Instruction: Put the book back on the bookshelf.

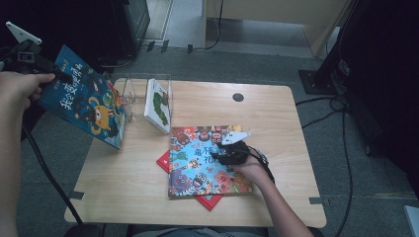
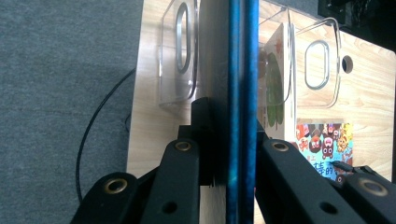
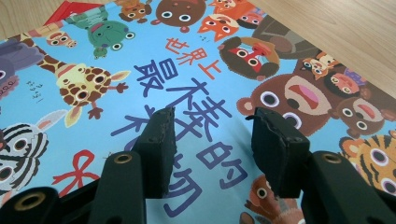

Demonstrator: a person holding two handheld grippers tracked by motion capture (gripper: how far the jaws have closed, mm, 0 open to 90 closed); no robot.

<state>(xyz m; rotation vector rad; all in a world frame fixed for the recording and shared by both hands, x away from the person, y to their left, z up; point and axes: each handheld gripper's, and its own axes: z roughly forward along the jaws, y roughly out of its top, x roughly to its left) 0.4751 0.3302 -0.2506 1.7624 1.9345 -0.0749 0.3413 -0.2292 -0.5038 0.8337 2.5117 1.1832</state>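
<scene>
High view: table [image 1: 276, 108] carries a clear rack [image 1: 133, 94]. My left gripper [image 1: 29, 57] pinches the blue book [image 1: 81, 101] at its edge, airborne: thin, stiff, probably slippery. My right gripper [image 1: 232, 153], jaws spread, rests over the animal book [image 1: 197, 163], lying flat.

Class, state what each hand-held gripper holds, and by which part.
Left hand-held gripper: dark blue picture book, clamped at its edge. Right hand-held gripper: nothing; open over the light blue animal book.
</scene>
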